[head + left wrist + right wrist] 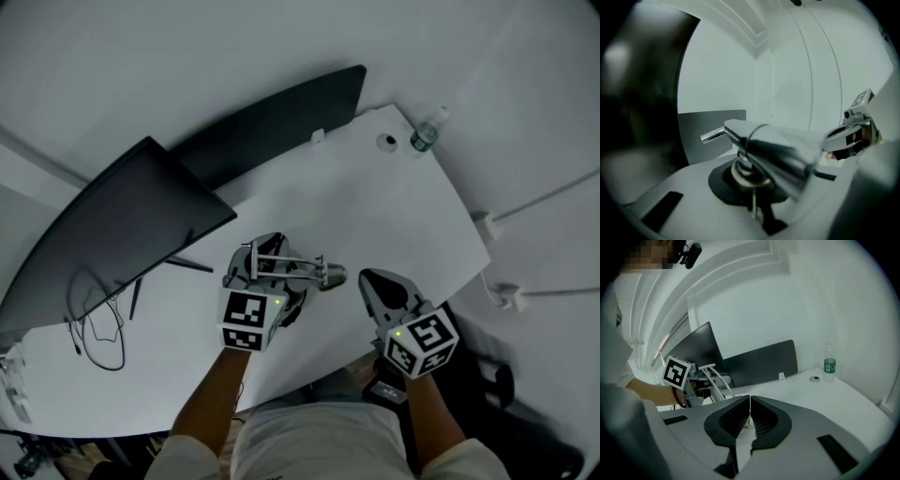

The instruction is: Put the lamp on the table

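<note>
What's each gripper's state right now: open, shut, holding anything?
left gripper: shut on the lamp.
right gripper: shut, jaws together, nothing between them.

A white table (375, 206) is seen set against a plain white wall (141, 56) under dim, even light. A dark monitor (122, 225) is placed at nine o'clock, with loose cables (98, 323) lying beneath it. A dark panel (272, 122) is stood along the far edge at eleven o'clock, and a water bottle (425, 136) at one o'clock.
</note>
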`<state>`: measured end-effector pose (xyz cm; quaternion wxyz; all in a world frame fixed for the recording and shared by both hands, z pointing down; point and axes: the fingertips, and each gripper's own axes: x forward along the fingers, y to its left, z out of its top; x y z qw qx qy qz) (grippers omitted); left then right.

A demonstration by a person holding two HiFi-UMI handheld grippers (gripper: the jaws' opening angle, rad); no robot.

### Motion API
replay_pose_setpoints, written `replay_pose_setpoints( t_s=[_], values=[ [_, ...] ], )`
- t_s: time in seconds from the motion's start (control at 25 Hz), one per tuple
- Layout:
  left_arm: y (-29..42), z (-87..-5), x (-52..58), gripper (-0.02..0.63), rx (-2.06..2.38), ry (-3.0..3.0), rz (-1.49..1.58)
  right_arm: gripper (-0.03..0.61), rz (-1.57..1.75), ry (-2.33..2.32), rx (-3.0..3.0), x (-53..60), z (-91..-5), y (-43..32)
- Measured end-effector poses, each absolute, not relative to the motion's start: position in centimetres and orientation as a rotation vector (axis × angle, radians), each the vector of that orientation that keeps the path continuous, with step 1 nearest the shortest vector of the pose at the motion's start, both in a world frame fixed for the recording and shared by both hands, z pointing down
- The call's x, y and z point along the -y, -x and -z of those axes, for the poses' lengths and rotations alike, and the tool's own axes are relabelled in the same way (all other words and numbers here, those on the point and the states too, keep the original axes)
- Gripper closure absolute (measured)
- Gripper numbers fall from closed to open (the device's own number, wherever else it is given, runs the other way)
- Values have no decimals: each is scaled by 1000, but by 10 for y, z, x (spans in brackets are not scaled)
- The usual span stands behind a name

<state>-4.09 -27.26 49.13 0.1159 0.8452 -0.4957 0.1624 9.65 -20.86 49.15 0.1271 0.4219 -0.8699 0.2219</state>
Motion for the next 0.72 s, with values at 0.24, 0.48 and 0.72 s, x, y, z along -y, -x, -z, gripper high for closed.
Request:
replay_pose_setpoints(
  t_s=[0.24, 0.48, 0.72],
  values=[
    [39, -497, 276, 594, 1457, -2471, -475, 546, -660, -1219, 2524, 207, -496, -98],
    [37, -501, 279, 594, 1457, -2475, -479, 546, -665, -1215, 2522, 206, -499, -98],
    [37, -500, 282, 594, 1456, -2485, -472, 546, -667, -1222, 2517, 207, -500, -100]
  ],
)
